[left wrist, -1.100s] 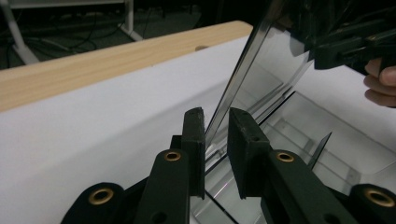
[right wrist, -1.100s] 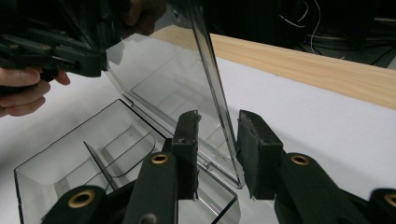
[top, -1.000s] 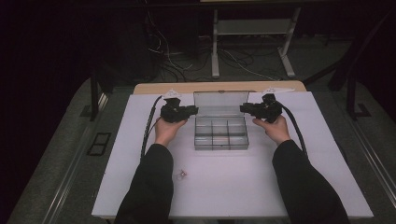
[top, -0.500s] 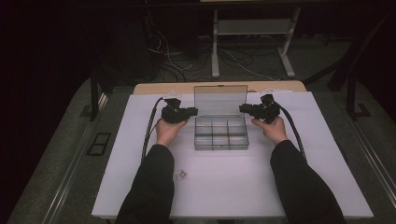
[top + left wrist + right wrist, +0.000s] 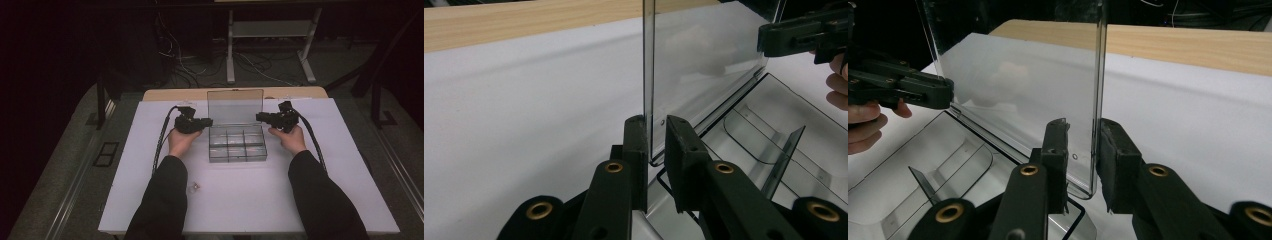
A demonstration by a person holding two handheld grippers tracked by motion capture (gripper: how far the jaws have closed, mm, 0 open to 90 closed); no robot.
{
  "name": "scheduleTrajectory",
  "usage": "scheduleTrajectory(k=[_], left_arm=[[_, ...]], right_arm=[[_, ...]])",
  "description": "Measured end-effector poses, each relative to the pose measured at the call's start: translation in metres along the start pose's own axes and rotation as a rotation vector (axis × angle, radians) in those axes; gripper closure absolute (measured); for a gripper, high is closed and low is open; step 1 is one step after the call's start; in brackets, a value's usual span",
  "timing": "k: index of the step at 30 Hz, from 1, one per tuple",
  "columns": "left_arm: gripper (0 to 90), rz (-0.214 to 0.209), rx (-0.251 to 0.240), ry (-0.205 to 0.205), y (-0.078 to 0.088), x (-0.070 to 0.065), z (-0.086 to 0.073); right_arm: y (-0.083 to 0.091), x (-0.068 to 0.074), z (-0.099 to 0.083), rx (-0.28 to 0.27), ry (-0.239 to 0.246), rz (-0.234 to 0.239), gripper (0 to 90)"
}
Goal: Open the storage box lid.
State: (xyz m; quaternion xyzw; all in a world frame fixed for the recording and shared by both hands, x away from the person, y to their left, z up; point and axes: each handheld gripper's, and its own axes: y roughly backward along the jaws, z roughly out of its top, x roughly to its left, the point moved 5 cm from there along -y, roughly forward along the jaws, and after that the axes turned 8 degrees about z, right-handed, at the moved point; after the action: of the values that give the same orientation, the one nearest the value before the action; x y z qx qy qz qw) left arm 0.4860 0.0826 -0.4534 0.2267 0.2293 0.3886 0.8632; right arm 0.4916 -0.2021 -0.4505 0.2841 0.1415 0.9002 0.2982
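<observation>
A clear plastic compartment box (image 5: 237,147) lies on the white board, its lid (image 5: 235,106) standing upright at the back. My left gripper (image 5: 206,121) is at the lid's left edge and my right gripper (image 5: 260,117) at its right edge, each held in a hand. In the left gripper view the left gripper (image 5: 655,125) is shut on the lid's (image 5: 704,60) side rim, low near the hinge. In the right gripper view the right gripper (image 5: 1083,130) clamps the opposite rim of the lid (image 5: 1013,85) in the same way. The tray (image 5: 774,130) shows several empty compartments.
A small pale object (image 5: 194,187) lies on the white board (image 5: 125,165) near the left forearm. A wooden table edge (image 5: 170,94) runs behind the board. Cables trail from both grippers. Beyond the table are dark floor, wires and a metal stand (image 5: 270,30).
</observation>
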Motion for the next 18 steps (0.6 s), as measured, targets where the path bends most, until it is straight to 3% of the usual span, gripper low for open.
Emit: scheduleTrajectory(k=[4,18], left_arm=[[76.9,-0.012,-0.001,0.026,-0.0015,0.0012,-0.0007],[73.9,-0.022,0.001,0.050,-0.0033,0.0019,-0.0014]], right_arm=[[-0.0020,-0.0012,-0.0021,0.011,-0.015,-0.012,74.2],[-0.0059,-0.0029,-0.0077,0.033,-0.059,-0.017,74.3]])
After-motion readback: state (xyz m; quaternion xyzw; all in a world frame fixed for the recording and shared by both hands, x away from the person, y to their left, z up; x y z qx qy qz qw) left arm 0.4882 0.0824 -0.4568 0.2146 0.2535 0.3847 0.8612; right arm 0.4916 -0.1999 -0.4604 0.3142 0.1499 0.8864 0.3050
